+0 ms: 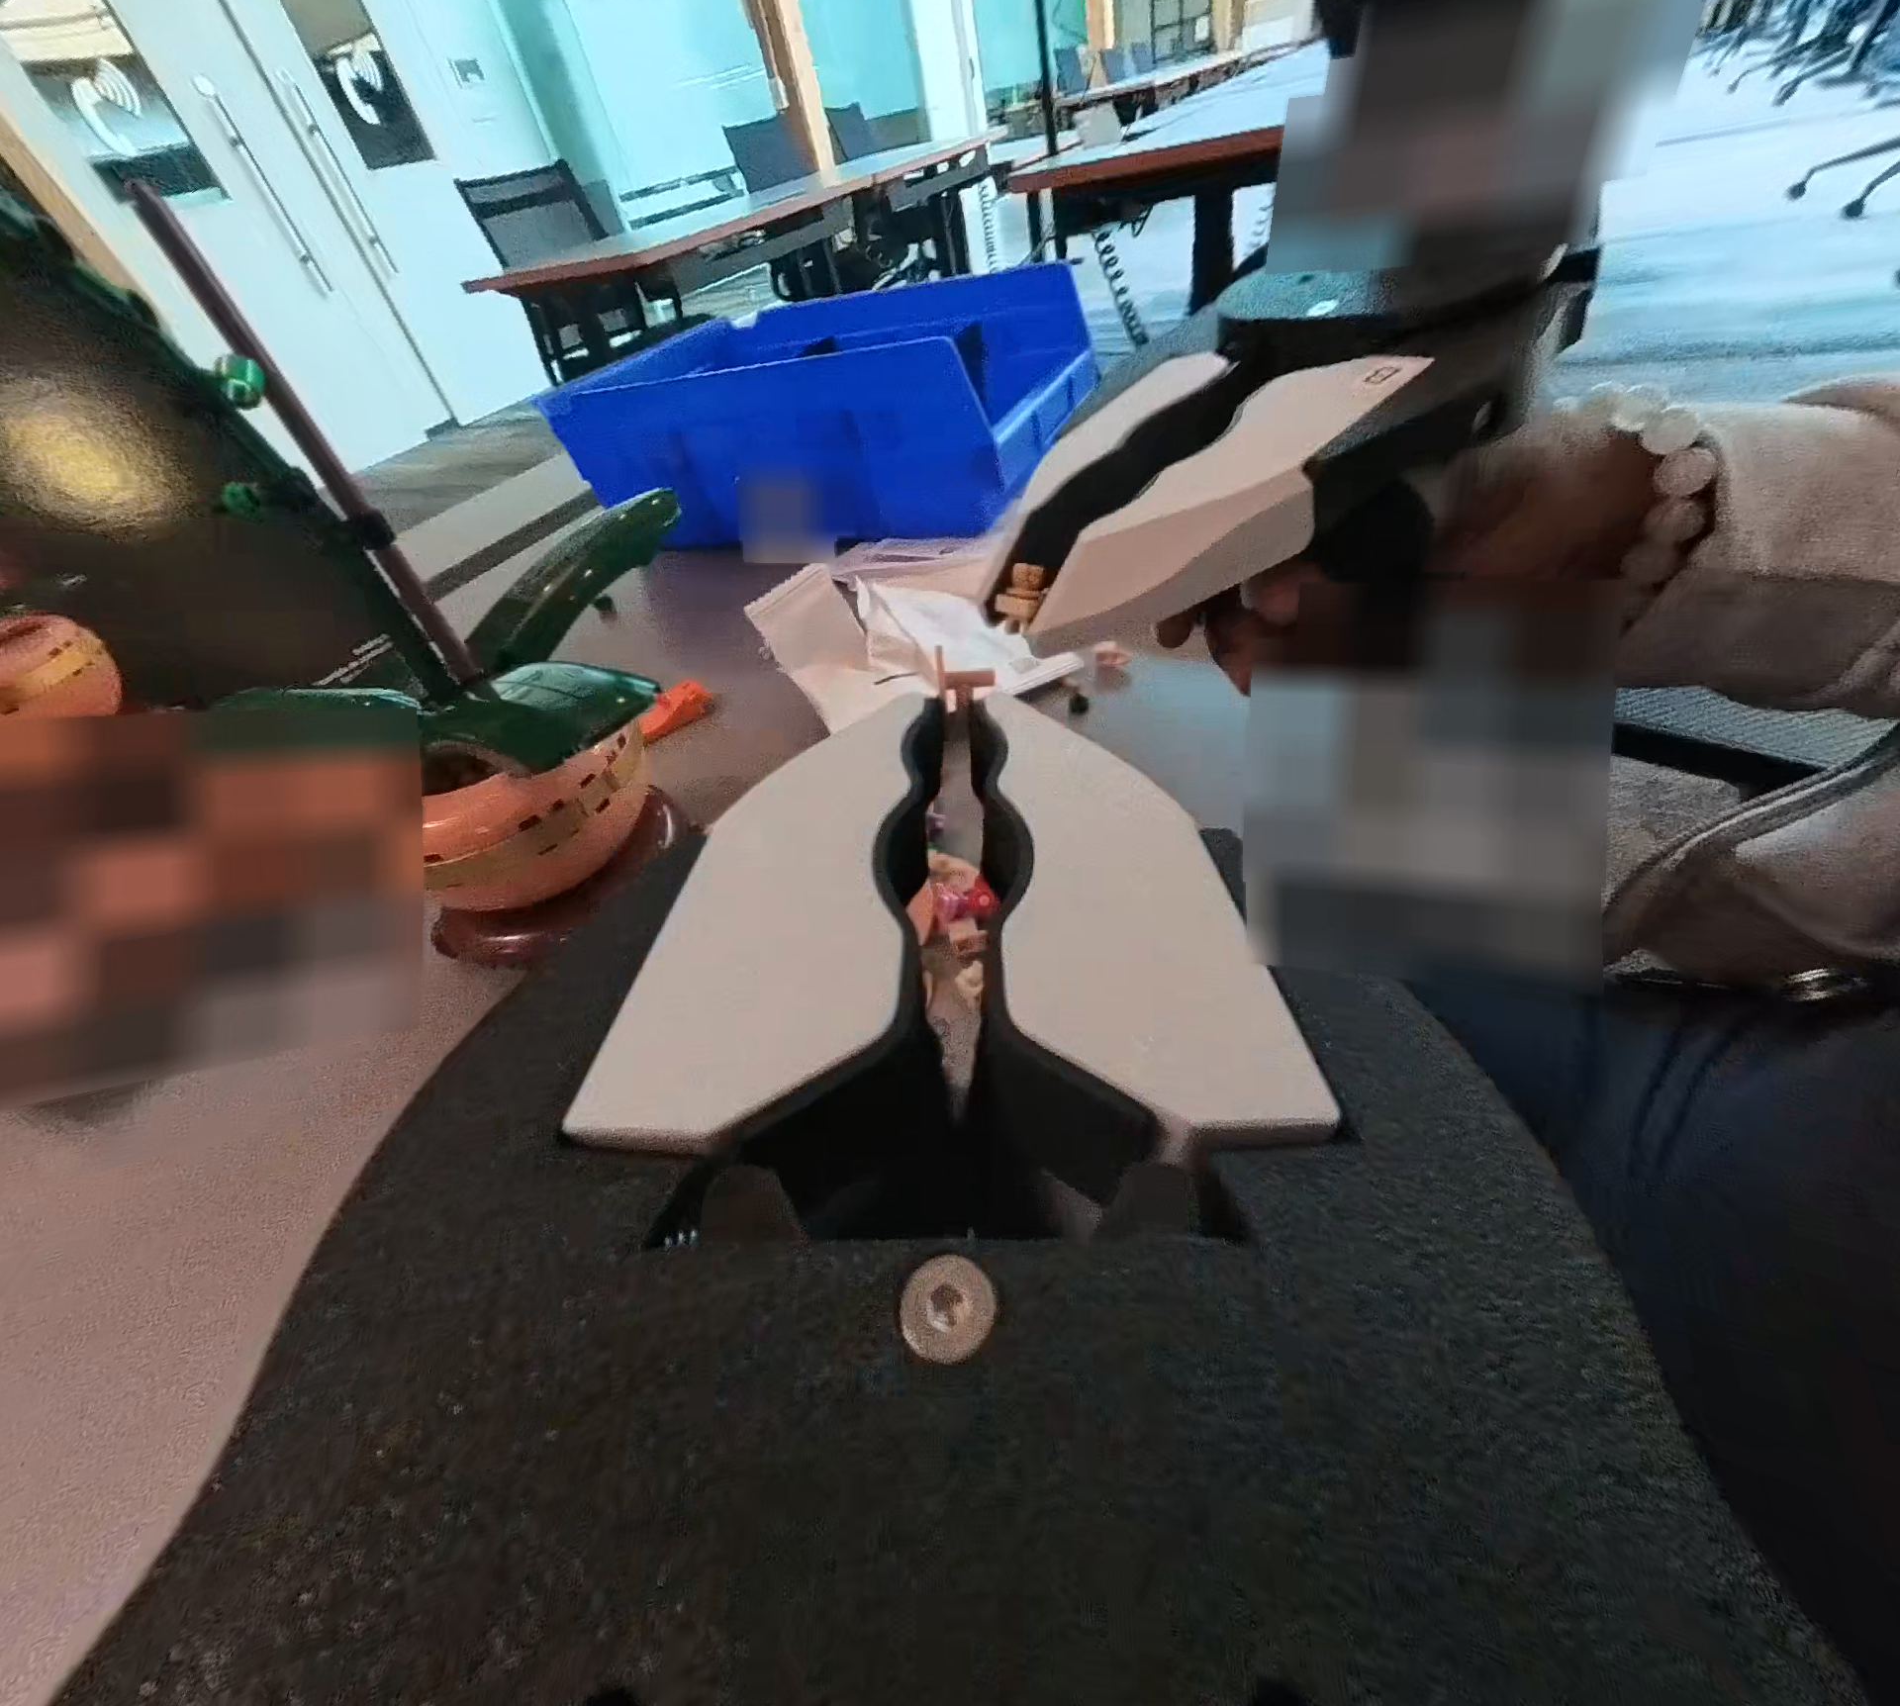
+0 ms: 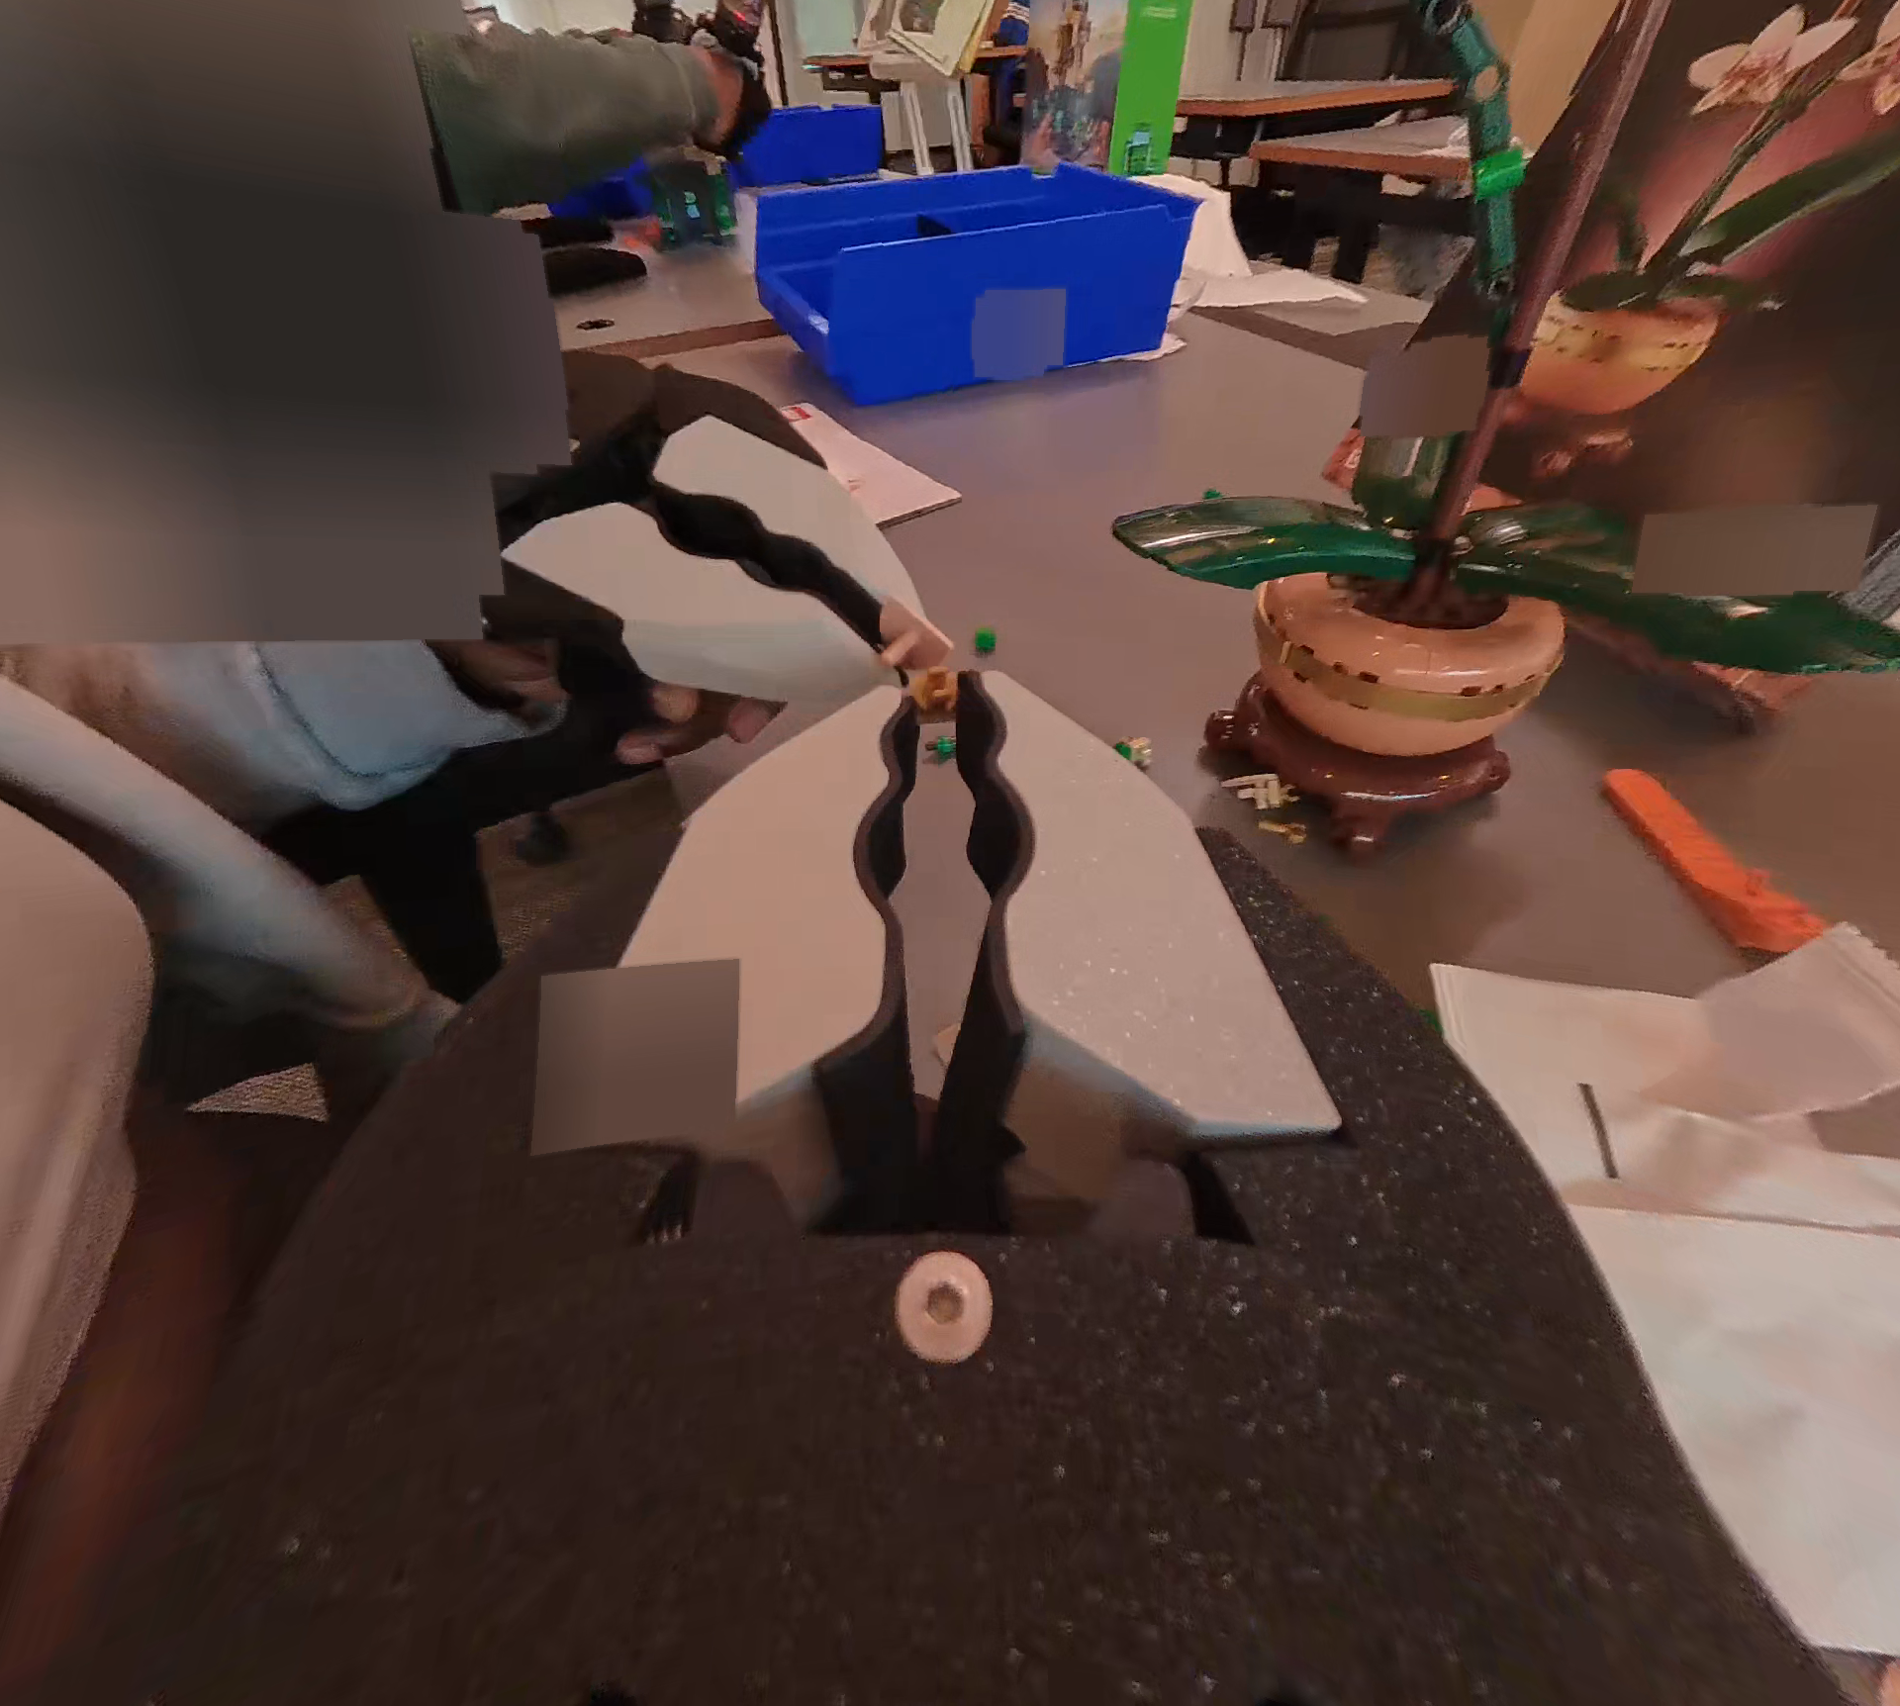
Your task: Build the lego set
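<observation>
Between the 2 gripper tips, above the dark table, sit the pieces being joined. A small tan piece is pinched at the very tip of the right gripper, whose jaws are nearly closed on it, with a narrow wavy gap behind. The left gripper, its jaws drawn almost together, holds a thin pale-pink piece that projects from its tip. The right wrist view shows the 2 tips meeting, the pale-pink piece just beside the tan one; whether they touch cannot be told.

Right of the tips in the right wrist view stands the partly built orchid model: a tan pot on a brown base, dark green leaves spread over its rim, a brown stake and a curved green stem rising from it. Small green and tan loose pieces lie on the table near the base. An orange brick separator lies to the right of the pot, and white paper bags lie nearer the camera. The dark set box stands behind the model. A blue bin sits farther back on the table.
</observation>
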`<action>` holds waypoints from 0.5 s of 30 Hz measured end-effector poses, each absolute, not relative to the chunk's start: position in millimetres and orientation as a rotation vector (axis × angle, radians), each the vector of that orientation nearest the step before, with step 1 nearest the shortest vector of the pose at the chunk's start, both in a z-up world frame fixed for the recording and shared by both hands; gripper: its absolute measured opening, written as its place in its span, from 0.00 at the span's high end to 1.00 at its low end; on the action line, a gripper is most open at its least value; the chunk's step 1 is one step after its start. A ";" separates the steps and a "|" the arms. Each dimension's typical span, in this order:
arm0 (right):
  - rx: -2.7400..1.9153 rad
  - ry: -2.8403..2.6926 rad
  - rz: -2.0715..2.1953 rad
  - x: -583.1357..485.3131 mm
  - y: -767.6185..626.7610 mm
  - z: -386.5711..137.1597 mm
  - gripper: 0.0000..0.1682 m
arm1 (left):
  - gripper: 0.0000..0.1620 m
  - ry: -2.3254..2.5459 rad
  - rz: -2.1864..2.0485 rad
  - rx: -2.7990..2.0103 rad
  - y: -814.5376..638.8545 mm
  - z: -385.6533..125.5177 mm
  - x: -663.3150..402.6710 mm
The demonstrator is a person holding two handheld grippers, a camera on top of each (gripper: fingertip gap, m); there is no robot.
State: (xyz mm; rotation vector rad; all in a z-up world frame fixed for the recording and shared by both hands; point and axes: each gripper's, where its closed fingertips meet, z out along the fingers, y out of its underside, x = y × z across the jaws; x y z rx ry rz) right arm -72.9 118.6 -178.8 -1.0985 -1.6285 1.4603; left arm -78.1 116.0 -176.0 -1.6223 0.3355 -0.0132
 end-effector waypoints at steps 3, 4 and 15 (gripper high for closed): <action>-1.144 -1.612 1.580 -71.4 119.7 -180.1 0.96 | 0.97 0.335 0.054 -1.628 115.7 -177.9 -87.3; -1.159 -1.638 1.580 -70.9 120.7 -183.9 0.96 | 0.97 0.338 0.071 -1.687 115.4 -185.9 -92.4; -1.091 -1.934 1.183 -85.8 121.3 -235.1 0.96 | 0.97 0.276 0.359 -2.178 75.0 -253.9 -184.8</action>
